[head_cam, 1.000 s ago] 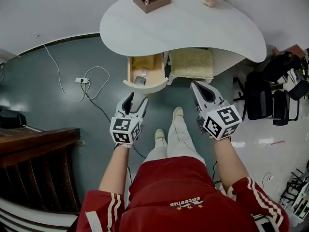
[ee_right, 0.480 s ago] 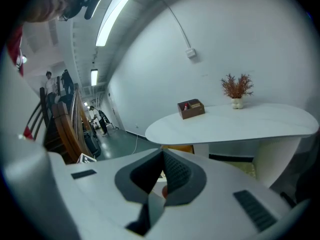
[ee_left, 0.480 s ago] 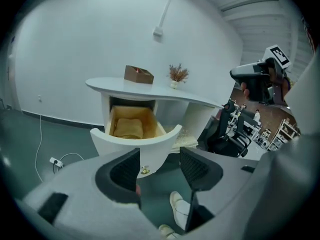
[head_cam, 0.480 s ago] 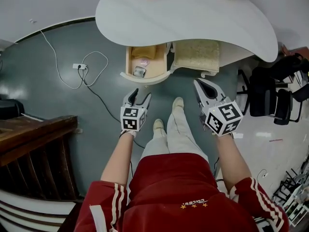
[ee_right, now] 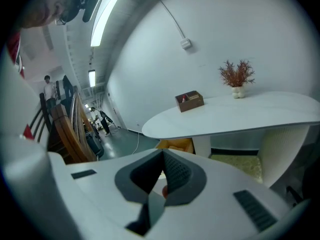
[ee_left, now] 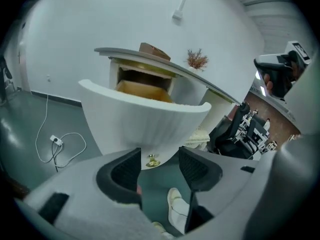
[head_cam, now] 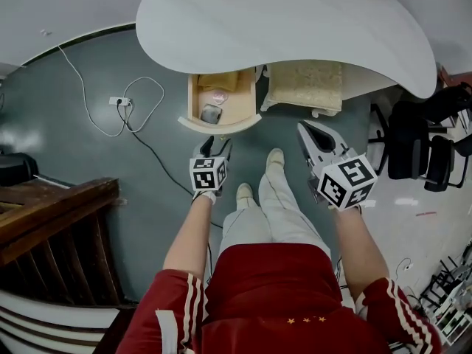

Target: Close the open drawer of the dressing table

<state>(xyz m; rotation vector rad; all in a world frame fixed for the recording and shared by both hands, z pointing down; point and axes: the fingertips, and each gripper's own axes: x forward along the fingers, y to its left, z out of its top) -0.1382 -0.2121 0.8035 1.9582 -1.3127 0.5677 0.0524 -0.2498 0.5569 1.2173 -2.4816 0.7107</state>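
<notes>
The drawer [head_cam: 220, 126] stands pulled out beneath the dressing table [head_cam: 295, 21]. The left gripper [head_cam: 215, 146] sits just before its curved front, jaws apart and empty (the gold knob [ee_left: 152, 160] shows between them). The right gripper [head_cam: 310, 135] is closed on nothing.

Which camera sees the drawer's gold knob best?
The left gripper view: the gold knob shows close up, framed between its open jaws, under the drawer front. The head view shows only the drawer's top; the right gripper view shows no knob.

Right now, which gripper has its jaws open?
The left gripper, jaws apart facing the knob on the drawer; the right gripper has its jaws together.
</notes>
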